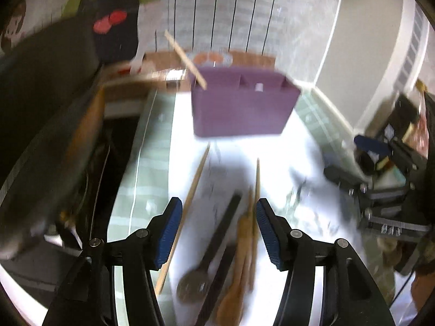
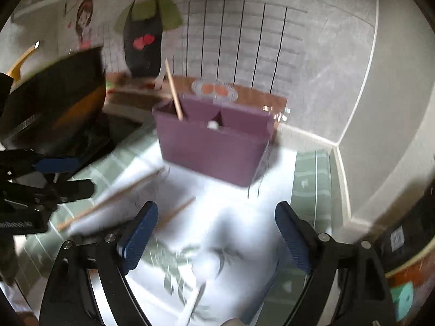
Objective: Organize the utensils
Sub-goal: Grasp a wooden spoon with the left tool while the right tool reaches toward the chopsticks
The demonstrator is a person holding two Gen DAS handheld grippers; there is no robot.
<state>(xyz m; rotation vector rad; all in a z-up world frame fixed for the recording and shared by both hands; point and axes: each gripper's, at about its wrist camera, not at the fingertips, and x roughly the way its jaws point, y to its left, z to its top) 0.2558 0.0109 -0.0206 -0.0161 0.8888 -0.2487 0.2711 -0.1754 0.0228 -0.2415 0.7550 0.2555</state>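
1. Both tongs are spread wide and hold nothing: the left gripper (image 1: 216, 233) hangs over the loose utensils, and the right gripper (image 2: 216, 240) hangs over a white spoon (image 2: 202, 274). Their pads are ribbed blue rubber on black arms.
2. Nearest, at the front edge of the table (image 1: 152, 146), lie a dark ladle-like spoon (image 1: 209, 255) and a wooden spoon (image 1: 236, 266); blur hides finer detail.
3. Beside them, 2 thin wooden chopsticks (image 1: 195, 187) lie flat on the white middle of the cloth, which has a pale green checked border.
4. Farthest, toward the back edge, stands the purple organizer (image 1: 239, 108), a matte box with dividers. 1 chopstick (image 1: 185, 58) leans in its left compartment, and something small and white sits in the middle.
5. By my judgement the sorting has barely started; most utensils are not yet put away.
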